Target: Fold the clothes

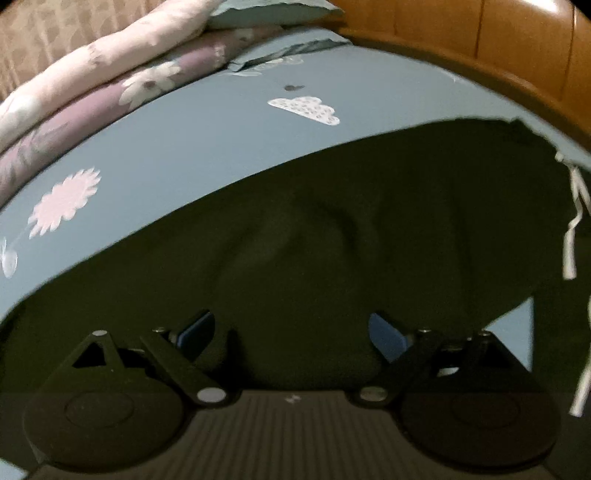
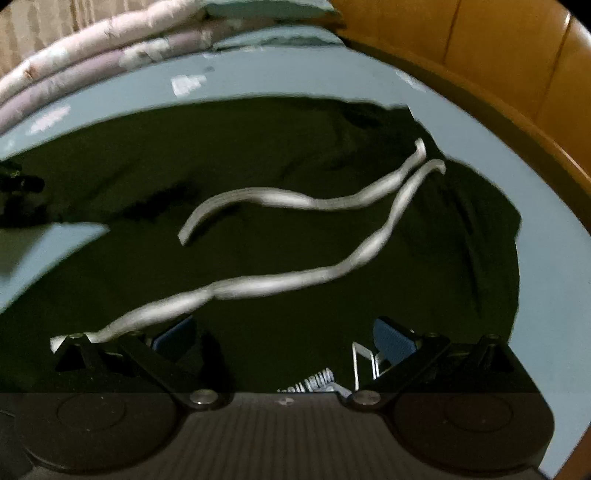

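Observation:
A dark green garment (image 1: 332,236) lies spread on a blue bedsheet (image 1: 207,147). In the right wrist view the same garment (image 2: 258,258) shows two white drawstrings (image 2: 295,280) lying across it and white printed lettering near its front edge. My left gripper (image 1: 291,332) hovers just over the cloth, jaws wide apart, with nothing between its blue pads (image 1: 388,336). My right gripper (image 2: 284,336) also stands open above the garment, with the end of one drawstring beside its left finger. The left gripper's tip (image 2: 18,184) shows at the far left of the right wrist view.
Folded pink and purple floral quilts (image 1: 92,85) are stacked at the back left of the bed. A wooden headboard (image 1: 498,40) curves along the back right. The sheet carries flower and cloud prints (image 1: 306,109). A pale blue pillow (image 1: 273,14) rests at the back.

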The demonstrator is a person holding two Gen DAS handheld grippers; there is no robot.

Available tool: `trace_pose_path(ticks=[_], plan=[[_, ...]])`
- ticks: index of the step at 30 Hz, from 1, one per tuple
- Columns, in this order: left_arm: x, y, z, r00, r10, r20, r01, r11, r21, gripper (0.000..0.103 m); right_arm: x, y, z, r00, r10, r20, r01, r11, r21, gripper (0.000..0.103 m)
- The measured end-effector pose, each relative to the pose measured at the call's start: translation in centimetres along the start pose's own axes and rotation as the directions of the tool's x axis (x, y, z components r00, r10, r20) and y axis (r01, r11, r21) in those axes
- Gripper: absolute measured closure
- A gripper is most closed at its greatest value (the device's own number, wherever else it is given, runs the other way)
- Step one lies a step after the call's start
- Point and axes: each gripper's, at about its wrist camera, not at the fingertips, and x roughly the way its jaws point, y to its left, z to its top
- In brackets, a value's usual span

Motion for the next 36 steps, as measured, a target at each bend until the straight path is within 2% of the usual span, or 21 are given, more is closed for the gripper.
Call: trace_pose_path(ticks=[3,7,10,13,15,17,20,23,25,29,30,32,33,35,36], plan=[[-0.6,1.4,-0.6,0.999,0.033,-0.003,-0.033,0.999,-0.037,0.012,-0.3,0.2,2.3,0.996,0.059,0.067,-0.059,0.998,0.004,0.0],[-1.5,3.3,-1.5,0.997,0.073,-0.011,-0.074,0.993,-0.091,0.012,0.7,0.6,6.0,0.98,0.152,0.131,-0.158,0.987,0.031,0.0],[-1.6,5.1,-2.8,0.997,0.068,-0.035,-0.073,0.982,-0.173,0.012,2.5,1.8,8.4,0.959,0.253,0.129,-0.258,0.966,0.027,0.0],[-1.5,6.2,-3.7,0.996,0.078,-0.04,-0.085,0.977,-0.197,0.012,4.8,3.6,10.1,0.939,0.327,0.109,-0.33,0.944,0.01,0.0],[-1.5,7.1,-4.2,0.998,0.065,-0.023,-0.068,0.974,-0.217,0.012,6.3,5.0,10.6,0.93,0.358,0.086,-0.359,0.933,-0.002,0.0],[-1.3,8.2,-4.9,0.999,0.041,-0.016,-0.044,0.967,-0.251,0.012,8.1,5.9,10.4,0.933,0.356,0.044,-0.356,0.934,-0.002,0.0],[-1.4,10.1,-5.9,1.0,0.022,-0.006,-0.023,0.956,-0.294,0.012,9.0,6.3,9.3,0.952,0.306,0.01,-0.306,0.952,0.012,0.0],[-2.2,12.0,-6.4,1.0,0.005,0.003,-0.004,0.939,-0.344,0.012,7.4,6.2,8.3,0.958,0.285,0.026,-0.286,0.958,0.002,0.0],[-3.1,13.6,-6.6,1.0,-0.01,0.026,0.02,0.912,-0.409,0.012,6.3,6.0,7.7,0.96,0.28,0.026,-0.28,0.96,0.011,0.0],[-3.8,17.0,-7.9,0.998,-0.017,0.065,0.049,0.84,-0.54,0.012,4.5,5.8,6.3,0.961,0.275,0.039,-0.276,0.961,0.016,0.0],[-3.6,17.7,-8.4,0.998,-0.017,0.057,0.047,0.828,-0.559,0.013,4.3,5.8,6.1,0.961,0.274,0.037,-0.275,0.961,0.02,0.0],[-3.9,18.8,-9.2,0.997,-0.024,0.075,0.063,0.822,-0.566,0.013,4.0,5.9,5.8,0.961,0.274,0.035,-0.275,0.961,0.029,0.0],[-4.1,19.3,-9.4,0.997,-0.015,0.079,0.057,0.822,-0.567,0.013,3.8,5.8,5.7,0.961,0.276,0.034,-0.277,0.96,0.034,0.0],[-4.8,20.2,-9.4,0.997,0.059,0.042,-0.024,0.819,-0.573,0.013,3.5,5.5,5.7,0.963,0.266,0.038,-0.267,0.963,0.04,0.0],[-5.1,20.7,-9.5,0.996,0.088,0.025,-0.057,0.81,-0.584,0.013,3.3,5.4,5.7,0.965,0.259,0.042,-0.26,0.965,0.042,0.0]])
